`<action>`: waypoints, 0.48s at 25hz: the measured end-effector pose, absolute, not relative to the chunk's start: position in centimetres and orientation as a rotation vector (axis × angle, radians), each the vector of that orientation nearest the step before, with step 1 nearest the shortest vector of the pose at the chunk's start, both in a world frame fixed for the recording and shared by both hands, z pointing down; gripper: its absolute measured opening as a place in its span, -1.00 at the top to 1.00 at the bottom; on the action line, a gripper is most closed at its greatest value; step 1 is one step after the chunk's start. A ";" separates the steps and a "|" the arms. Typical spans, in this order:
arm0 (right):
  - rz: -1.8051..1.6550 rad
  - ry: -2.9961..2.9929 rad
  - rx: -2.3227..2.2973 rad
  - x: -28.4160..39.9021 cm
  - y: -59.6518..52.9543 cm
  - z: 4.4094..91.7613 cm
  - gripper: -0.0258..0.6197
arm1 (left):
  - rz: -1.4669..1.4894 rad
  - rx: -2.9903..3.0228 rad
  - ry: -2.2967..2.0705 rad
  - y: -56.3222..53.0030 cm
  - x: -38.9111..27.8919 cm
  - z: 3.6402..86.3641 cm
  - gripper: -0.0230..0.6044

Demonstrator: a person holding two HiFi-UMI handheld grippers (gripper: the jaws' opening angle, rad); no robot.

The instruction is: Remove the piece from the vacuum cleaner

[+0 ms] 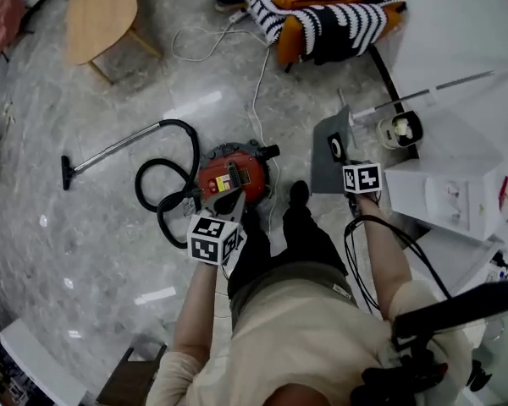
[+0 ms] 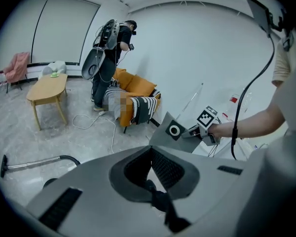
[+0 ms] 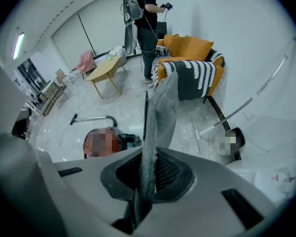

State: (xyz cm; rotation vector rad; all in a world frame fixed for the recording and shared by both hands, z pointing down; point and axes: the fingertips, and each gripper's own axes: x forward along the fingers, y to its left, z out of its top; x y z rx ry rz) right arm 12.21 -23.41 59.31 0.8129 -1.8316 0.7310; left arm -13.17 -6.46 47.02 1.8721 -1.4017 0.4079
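While aloft, grey piece (image 3: 160, 107) in right claw (image 3: 140, 201)

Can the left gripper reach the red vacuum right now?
Probably yes. The left gripper hangs right over the vacuum with nothing between them, and it holds nothing. The person would likely have to bend down to touch it.

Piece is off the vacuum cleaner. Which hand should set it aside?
Right. The right gripper is already clamped on the grey piece, held clear of the red vacuum cleaner. The left gripper holds nothing, its jaws together.
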 end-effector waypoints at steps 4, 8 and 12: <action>0.715 -1.918 0.825 10.9 -22.5 54.9 0.87 | 0.388 1.929 -1.405 -5.4 -12.9 43.3 0.92; 0.711 -2.015 0.879 9.3 -22.0 50.8 0.87 | 0.371 2.010 -1.400 -4.5 -13.1 40.2 0.92; 0.721 -2.078 0.918 8.9 -20.2 47.3 0.87 | 0.351 2.071 -1.385 -2.8 -12.5 37.4 0.92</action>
